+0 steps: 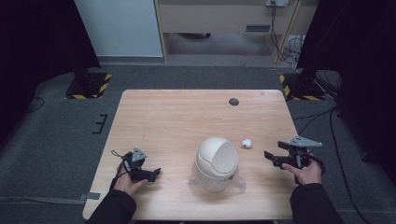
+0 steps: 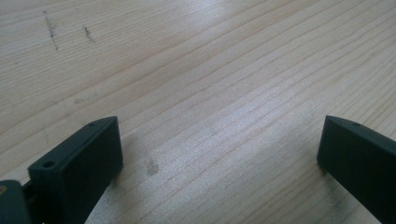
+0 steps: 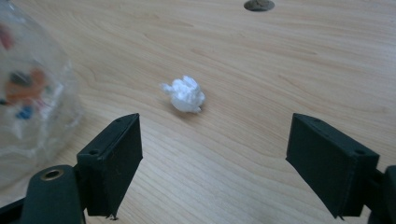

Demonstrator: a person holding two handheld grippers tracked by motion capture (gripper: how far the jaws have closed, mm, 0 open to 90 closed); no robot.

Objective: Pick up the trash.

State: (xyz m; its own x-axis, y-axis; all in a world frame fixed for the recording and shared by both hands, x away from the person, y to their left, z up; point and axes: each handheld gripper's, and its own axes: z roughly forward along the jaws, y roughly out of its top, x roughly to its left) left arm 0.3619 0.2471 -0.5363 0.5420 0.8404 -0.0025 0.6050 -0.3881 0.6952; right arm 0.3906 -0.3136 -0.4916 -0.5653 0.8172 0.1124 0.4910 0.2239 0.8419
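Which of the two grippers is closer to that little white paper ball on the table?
The right. The right gripper sits just to the right of the crumpled paper ball, jaws open toward it. The left gripper rests across the table, beyond the white domed bin.

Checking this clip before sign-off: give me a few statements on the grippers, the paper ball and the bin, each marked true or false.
1. The right gripper has open jaws with nothing between them. True.
2. The small crumpled white paper ball lies inside the bin. False: it lies on the light wooden table.
3. The cream dome-lidded bin stands between the two grippers. True.
4. The left gripper grips the paper ball. False: its jaws are open over bare wood.
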